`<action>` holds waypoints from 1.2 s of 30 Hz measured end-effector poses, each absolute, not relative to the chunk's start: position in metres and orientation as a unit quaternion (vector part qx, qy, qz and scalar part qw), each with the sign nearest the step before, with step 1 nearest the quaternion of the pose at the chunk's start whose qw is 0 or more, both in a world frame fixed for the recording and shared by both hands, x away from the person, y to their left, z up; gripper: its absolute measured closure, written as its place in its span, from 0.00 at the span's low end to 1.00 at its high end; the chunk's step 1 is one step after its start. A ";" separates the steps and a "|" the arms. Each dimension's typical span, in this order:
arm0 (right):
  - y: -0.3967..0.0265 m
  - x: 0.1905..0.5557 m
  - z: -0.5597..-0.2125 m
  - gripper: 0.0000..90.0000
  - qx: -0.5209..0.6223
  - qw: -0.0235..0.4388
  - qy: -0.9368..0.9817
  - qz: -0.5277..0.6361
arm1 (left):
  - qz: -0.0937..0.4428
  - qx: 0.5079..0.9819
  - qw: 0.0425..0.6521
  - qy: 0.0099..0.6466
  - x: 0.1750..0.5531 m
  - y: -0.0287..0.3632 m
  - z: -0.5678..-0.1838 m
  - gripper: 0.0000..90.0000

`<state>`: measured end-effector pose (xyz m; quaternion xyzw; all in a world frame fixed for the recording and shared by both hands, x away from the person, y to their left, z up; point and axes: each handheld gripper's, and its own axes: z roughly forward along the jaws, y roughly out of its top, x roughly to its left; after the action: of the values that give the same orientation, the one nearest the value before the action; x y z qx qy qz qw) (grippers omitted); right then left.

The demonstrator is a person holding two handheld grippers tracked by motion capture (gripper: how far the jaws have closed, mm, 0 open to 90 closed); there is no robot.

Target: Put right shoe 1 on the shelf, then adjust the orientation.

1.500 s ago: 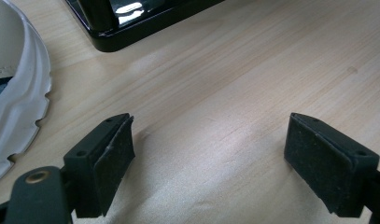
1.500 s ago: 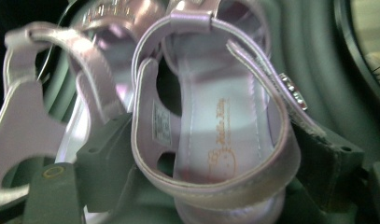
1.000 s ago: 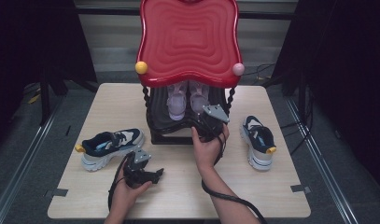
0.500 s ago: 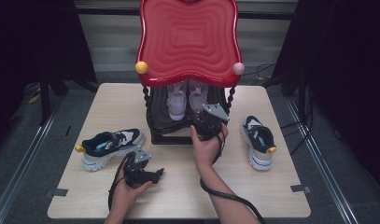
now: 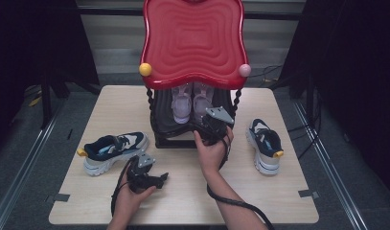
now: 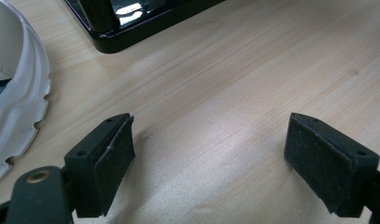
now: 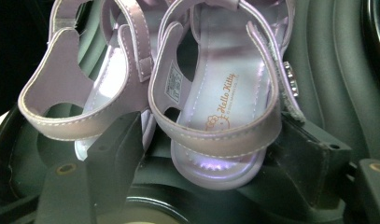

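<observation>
Lilac strappy sandals (image 5: 192, 103), a pair with glossy heel straps, are seen side by side on the dark lower shelf (image 5: 166, 122) of a small black stand with a wavy red top (image 5: 192, 40), at twelve o'clock on the pale wooden table (image 5: 111, 105). In the right gripper view the heel of one sandal (image 7: 215, 135) is flanked by the two black jaws, one jaw wedged between the two sandals, the other at the outer strap. The right gripper (image 5: 212, 125) has just been opening its jaws, with that heel between them; whether the pads (image 7: 127, 140) press on the strap cannot be told. Against the earlier high views, the right hand (image 5: 212, 153) is found at the same spot on the shelf edge, and the sandals are unmoved.

The left gripper (image 5: 152, 179) is held low over the table at about seven o'clock, in the same place as before. Its jaws are spread wide over bare wood, with nothing between them, as the left gripper view shows; a white ridged sole (image 6: 15, 102) lies at nine o'clock there, and a corner of the black stand base (image 6: 131, 23) at eleven o'clock.

A navy and white sneaker with a yellow heel tab (image 5: 113, 151) is left at nine o'clock on the table, and its mate (image 5: 264, 143) at three o'clock; neither has shifted.
</observation>
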<state>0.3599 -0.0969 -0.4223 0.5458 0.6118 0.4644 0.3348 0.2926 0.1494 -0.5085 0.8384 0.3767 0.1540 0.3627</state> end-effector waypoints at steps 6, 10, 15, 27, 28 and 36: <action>-0.102 0.352 -0.422 0.23 0.529 0.333 0.631 0.460 | 0.153 0.839 0.361 0.378 0.292 0.149 -0.508 0.17; -0.105 0.347 -0.422 0.22 0.516 0.326 0.639 0.468 | 0.153 0.839 0.361 0.378 0.292 0.149 -0.508 0.17; -0.112 0.337 -0.422 0.20 0.500 0.321 0.649 0.475 | 0.153 0.839 0.362 0.378 0.292 0.150 -0.508 0.17; -0.117 0.325 -0.419 0.16 0.468 0.288 0.681 0.483 | 0.152 0.839 0.362 0.377 0.292 0.150 -0.508 0.17; -0.118 0.324 -0.420 0.16 0.466 0.285 0.685 0.482 | 0.153 0.839 0.362 0.377 0.292 0.150 -0.508 0.17; -0.125 0.312 -0.423 0.16 0.439 0.262 0.710 0.484 | 0.152 0.839 0.362 0.377 0.293 0.150 -0.508 0.17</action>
<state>0.3124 -0.1250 -0.4226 0.4387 0.7101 0.4843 0.2624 0.2925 0.1496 -0.5085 0.8386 0.3772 0.1523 0.3624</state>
